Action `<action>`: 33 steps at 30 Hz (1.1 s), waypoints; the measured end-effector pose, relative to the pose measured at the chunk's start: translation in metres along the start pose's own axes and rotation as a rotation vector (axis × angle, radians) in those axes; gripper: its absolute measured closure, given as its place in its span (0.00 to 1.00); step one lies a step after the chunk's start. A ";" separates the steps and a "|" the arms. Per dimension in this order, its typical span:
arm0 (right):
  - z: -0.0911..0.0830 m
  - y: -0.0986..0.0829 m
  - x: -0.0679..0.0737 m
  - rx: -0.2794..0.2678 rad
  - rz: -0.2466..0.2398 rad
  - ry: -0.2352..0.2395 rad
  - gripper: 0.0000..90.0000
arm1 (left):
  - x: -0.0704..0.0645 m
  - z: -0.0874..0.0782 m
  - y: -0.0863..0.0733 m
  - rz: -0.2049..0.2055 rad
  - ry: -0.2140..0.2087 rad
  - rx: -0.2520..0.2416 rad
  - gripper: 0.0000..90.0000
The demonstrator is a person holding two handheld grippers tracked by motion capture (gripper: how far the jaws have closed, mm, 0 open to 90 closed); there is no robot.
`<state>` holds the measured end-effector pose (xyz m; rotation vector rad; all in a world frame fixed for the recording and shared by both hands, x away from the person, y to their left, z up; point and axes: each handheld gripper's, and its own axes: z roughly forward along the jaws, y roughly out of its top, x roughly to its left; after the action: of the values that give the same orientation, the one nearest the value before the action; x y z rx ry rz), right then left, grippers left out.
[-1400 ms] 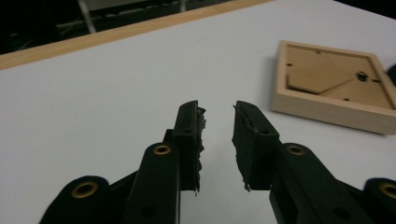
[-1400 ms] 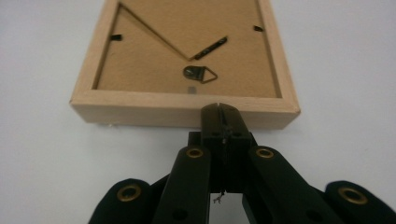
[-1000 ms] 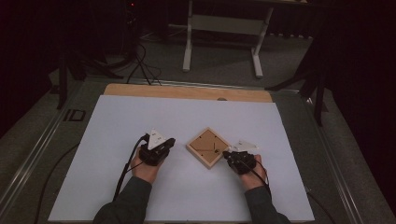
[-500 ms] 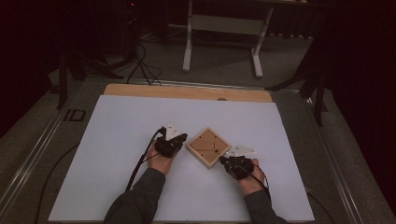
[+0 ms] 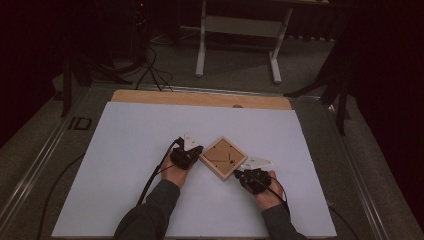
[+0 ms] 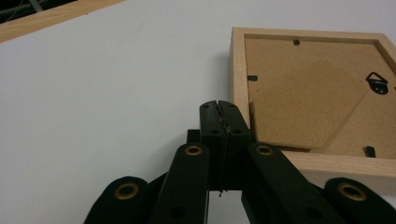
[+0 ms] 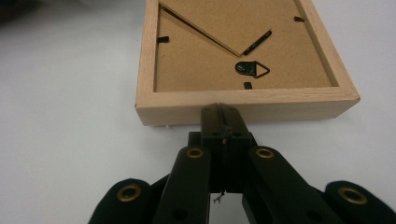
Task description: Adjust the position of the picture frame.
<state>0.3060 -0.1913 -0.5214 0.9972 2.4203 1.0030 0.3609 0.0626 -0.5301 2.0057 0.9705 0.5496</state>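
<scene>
The frame (image 5: 223,158) lies face down on the white sheet (image 5: 125,150), set cornerwise between the two grippers, its fibreboard back (image 7: 233,51) uppermost. The hanger (image 7: 252,68) and several small black tabs (image 7: 162,39) are in place on that back; the folding stand (image 6: 303,112) lies flat. Nothing has been opened or lifted, so the work appears to be at its start, with any handling of the back left to do.

The left gripper (image 5: 192,153) has its jaws pressed together, empty, tips touching the frame's edge just to their right in the left gripper view (image 6: 219,109). The right gripper (image 5: 240,175) is likewise closed and empty, tips meeting the frame's near side directly ahead (image 7: 219,112).

Against the earlier high views: the left gripper has come in from well apart to contact; the right gripper has drawn back slightly along the lower-right side. The frame seems shifted a little toward the left gripper. Both hands (image 5: 175,172) rest on the sheet.
</scene>
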 end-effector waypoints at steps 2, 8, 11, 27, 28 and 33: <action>0.000 0.000 0.000 0.001 0.000 0.001 1.00 | -0.001 -0.001 0.000 0.001 0.002 0.006 1.00; -0.001 0.000 -0.002 0.005 0.004 0.007 1.00 | -0.004 -0.004 -0.001 -0.005 0.006 0.017 1.00; -0.001 -0.001 -0.003 0.006 0.006 0.003 1.00 | -0.007 -0.007 -0.003 -0.014 0.004 0.014 1.00; 0.005 0.007 -0.010 -0.007 0.024 -0.057 1.00 | -0.015 -0.021 -0.016 -0.022 -0.005 0.062 1.00; 0.006 0.008 -0.010 -0.008 0.016 -0.063 1.00 | -0.016 -0.023 -0.017 -0.022 -0.002 0.066 1.00; 0.011 0.013 -0.008 -0.004 0.011 -0.065 1.00 | -0.018 -0.032 -0.022 -0.013 0.003 0.075 1.00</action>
<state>0.3237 -0.1856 -0.5189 1.0267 2.3620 0.9642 0.3198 0.0719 -0.5307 2.0636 1.0189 0.5160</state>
